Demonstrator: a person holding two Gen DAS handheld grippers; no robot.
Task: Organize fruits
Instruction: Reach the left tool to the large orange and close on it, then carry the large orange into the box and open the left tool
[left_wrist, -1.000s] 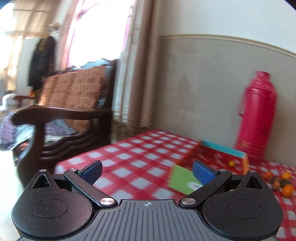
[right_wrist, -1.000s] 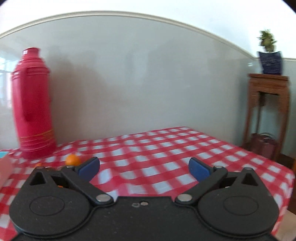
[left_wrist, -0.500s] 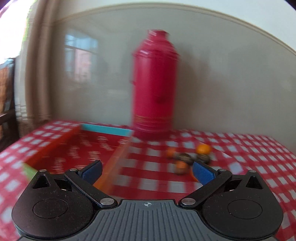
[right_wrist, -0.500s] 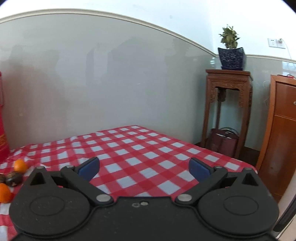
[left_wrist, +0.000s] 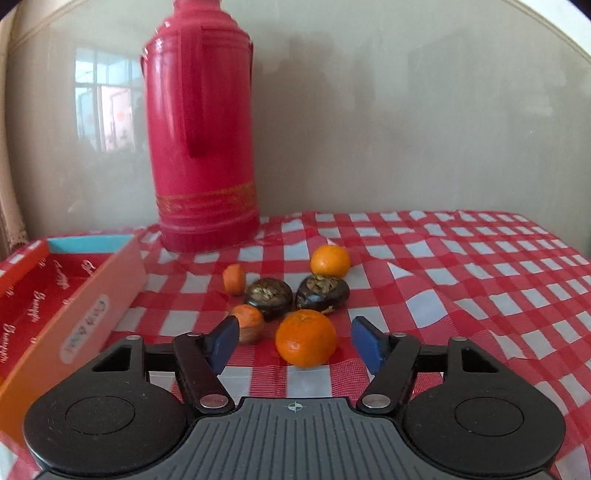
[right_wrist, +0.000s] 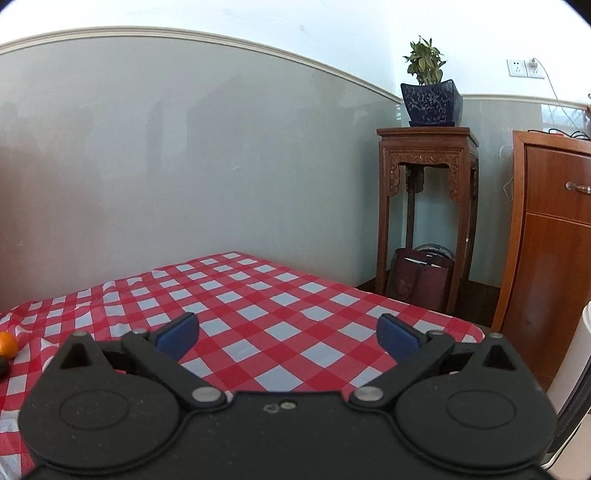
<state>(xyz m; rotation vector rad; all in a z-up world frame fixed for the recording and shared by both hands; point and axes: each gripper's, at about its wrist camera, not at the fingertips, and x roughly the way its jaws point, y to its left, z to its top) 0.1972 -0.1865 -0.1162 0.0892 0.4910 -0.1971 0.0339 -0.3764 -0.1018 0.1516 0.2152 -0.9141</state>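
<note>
Your left gripper (left_wrist: 295, 341), fingers spread, faces a round orange mandarin (left_wrist: 306, 337) beside the red cardboard box (left_wrist: 88, 317) whose cursive label is unreadable, while your right gripper (right_wrist: 288, 334) also gapes.

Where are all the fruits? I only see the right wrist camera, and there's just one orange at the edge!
Observer: The left wrist view shows them clustered ahead of the left gripper, near orange closest.
Child: Is it grabbing one?
Observer: No, it's open; that orange sits just beyond its fingertips.
Child: Where do they go?
Observer: Probably the red box, left of the cluster.
</note>
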